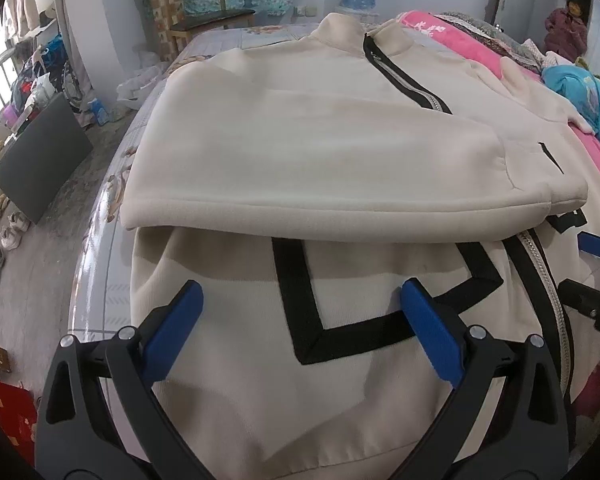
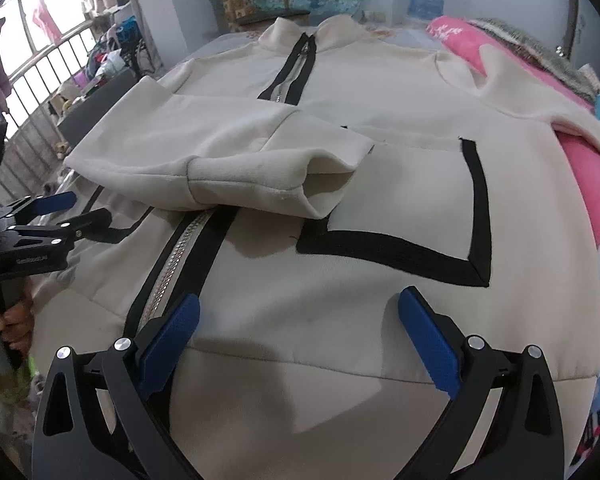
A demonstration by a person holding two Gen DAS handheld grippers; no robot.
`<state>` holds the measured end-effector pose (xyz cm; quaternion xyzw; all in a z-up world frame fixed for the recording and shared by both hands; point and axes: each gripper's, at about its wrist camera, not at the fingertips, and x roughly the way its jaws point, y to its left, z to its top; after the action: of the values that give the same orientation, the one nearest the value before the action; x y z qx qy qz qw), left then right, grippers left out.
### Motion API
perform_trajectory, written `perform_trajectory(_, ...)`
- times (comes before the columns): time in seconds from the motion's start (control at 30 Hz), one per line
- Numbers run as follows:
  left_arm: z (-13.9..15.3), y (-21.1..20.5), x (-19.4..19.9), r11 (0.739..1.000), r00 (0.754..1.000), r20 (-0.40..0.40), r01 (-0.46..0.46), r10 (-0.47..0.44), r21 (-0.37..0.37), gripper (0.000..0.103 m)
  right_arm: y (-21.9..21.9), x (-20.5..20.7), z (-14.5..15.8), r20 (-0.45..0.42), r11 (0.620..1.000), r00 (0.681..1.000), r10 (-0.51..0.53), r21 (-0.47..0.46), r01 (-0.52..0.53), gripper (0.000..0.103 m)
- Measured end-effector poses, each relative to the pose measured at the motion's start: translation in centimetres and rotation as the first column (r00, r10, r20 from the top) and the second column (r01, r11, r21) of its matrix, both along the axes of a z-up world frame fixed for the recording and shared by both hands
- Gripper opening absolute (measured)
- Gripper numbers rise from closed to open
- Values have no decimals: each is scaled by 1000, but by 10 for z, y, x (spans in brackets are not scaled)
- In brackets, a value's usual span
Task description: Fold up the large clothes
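Jacket [image 1: 340, 152]: cream, black-trimmed, zipped, flat on bed [image 1: 100, 240]; left sleeve [image 2: 204, 160] folded across chest, hem nearest both grippers. Left gripper [image 1: 300, 296] and right gripper [image 2: 300, 304]: fingers spread, released, over hem. Pink blanket [image 2: 580, 184] alongside right edge.

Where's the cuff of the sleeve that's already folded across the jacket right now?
In the right wrist view, the ribbed cuff of the folded cream sleeve lies mid-frame on the cream zip-up jacket, over the silver zipper, left of the black-trimmed pocket.
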<state>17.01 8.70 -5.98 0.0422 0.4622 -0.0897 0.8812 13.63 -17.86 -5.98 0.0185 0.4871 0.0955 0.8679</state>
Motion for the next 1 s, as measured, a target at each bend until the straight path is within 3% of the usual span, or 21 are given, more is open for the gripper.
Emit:
perform_trajectory(0.07,2,3,-2,1000,1000,1,-6,6,-18,96,-14,3,9,-42,998,999,-11,66,14,97)
perform_trajectory(0.13,6,8,-6,999,1000,23,-20,21,-37,96,-28,3,24,-31,991,999,-28,127,32,97)
perform_trajectory(0.27,17,21,-13,996,995,73,-70,74,-53,95,-65,15,63,9,958,1000,-30,287,26,97)
perform_trajectory(0.33,20,29,-15,993,990,90,-104,109,-58,94,-78,36,72,-26,935,999,-25,353,32,94)
perform_trajectory(0.43,19,35,-16,990,987,92,-124,130,-70,77,-80,70,64,-114,913,993,-12,405,58,84)
perform_trajectory(0.57,10,41,-14,983,985,66,-155,161,-93,61,-64,104,31,-243,935,970,-11,341,96,70)
perform_trajectory(0.7,6,46,-12,981,983,69,-165,172,-104,53,-53,110,6,-318,951,948,-9,290,106,55)
perform_trajectory(0.77,6,48,-12,978,981,71,-174,183,-118,51,-49,108,6,-310,963,951,-2,257,86,47)
perform_trajectory(0.83,5,50,-13,975,979,73,-180,190,-128,50,-41,103,6,-307,970,951,36,238,40,28)
perform_trajectory(0.87,5,51,-13,974,978,74,-184,195,-132,49,-38,102,6,-309,972,949,56,233,19,24)
perform_trajectory(0.93,5,52,-13,972,976,77,-190,202,-140,48,-27,99,6,-292,987,952,93,150,-50,11)
perform_trajectory(1.0,4,55,-14,967,972,85,-202,217,-154,45,-18,100,12,-263,991,958,117,94,-95,5)
